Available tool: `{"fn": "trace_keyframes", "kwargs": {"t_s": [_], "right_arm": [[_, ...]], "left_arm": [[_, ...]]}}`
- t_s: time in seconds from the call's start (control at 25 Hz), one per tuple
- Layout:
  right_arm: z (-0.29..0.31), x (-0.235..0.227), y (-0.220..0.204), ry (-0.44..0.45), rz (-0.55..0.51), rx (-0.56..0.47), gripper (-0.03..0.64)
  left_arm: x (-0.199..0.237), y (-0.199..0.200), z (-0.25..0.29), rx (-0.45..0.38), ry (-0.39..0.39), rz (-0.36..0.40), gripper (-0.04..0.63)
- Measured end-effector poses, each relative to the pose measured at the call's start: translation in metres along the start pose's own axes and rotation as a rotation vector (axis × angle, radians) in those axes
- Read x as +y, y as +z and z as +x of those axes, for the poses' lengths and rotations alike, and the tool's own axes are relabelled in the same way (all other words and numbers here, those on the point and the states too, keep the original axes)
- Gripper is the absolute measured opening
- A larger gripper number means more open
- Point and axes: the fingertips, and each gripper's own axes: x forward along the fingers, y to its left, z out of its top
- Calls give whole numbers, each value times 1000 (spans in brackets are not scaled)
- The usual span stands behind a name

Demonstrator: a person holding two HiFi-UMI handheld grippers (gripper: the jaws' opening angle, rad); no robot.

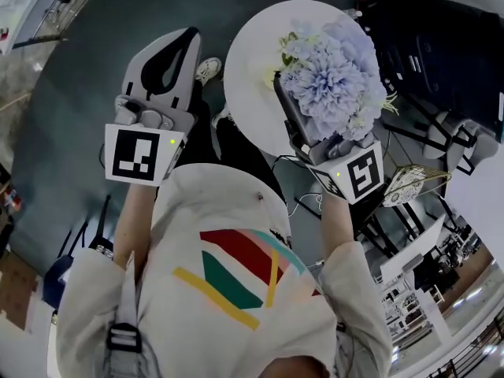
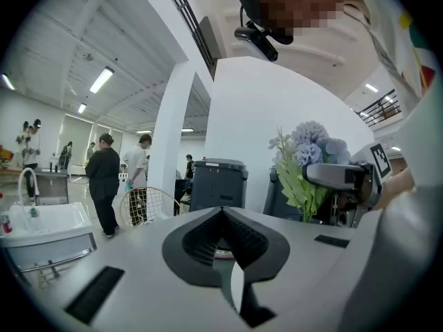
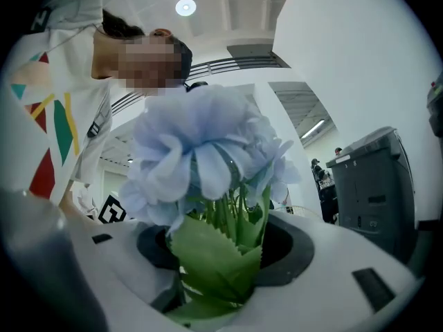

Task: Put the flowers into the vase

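Observation:
A bunch of pale blue flowers (image 1: 335, 81) with green stems and serrated leaves stands up out of my right gripper (image 1: 303, 101), which is shut on the stems. In the right gripper view the blooms (image 3: 201, 151) fill the middle and the leaves (image 3: 214, 261) are pinched between the jaws of the right gripper (image 3: 221, 268). My left gripper (image 1: 187, 39) is held to the left at about the same height, its tips touching and nothing in it; its own view shows the left gripper (image 2: 221, 216) shut, with the flowers (image 2: 308, 151) off to the right. No vase is in view.
A round white table (image 1: 248, 69) lies below the grippers, with a white shoe (image 1: 208, 69) beside it on the dark floor. Dark chair frames (image 1: 441, 46) crowd the right. Ahead of the left gripper are a grey bin (image 2: 218, 185), a white pillar (image 2: 169, 144) and people (image 2: 105, 178) standing far off.

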Motion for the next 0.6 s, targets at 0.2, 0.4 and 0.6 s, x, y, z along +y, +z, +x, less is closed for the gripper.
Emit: {"fn": "trace_keyframes", "kwargs": {"t_s": [0.2,0.4,0.6], "right_arm": [[0,-10,-26,-45,59,25,253],[5,-11,-49,-57,-18,116,253],[13,-8,-62,-49,-71,153,253]], "left_arm": [[6,0,9,8,-20,8,8],[7,-1,22,14,-46,11,8],[6,-5,27,26,-74,1,8]]}}
